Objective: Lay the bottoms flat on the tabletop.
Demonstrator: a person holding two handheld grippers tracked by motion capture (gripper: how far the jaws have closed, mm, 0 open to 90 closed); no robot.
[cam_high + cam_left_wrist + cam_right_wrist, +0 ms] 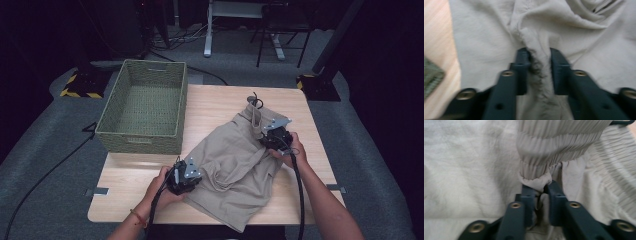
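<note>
Left gripper (539,56) was clamped on a bunched fold of the beige shorts (235,165) near a leg seam; right gripper (539,188) had pinched the elastic waistband (554,145); shorts lay rumpled across the wooden surface (220,102), woven basket (145,107) sitting just to their left; looked like the fold was starting, so next probably needs both lifting together, evenly.
</note>
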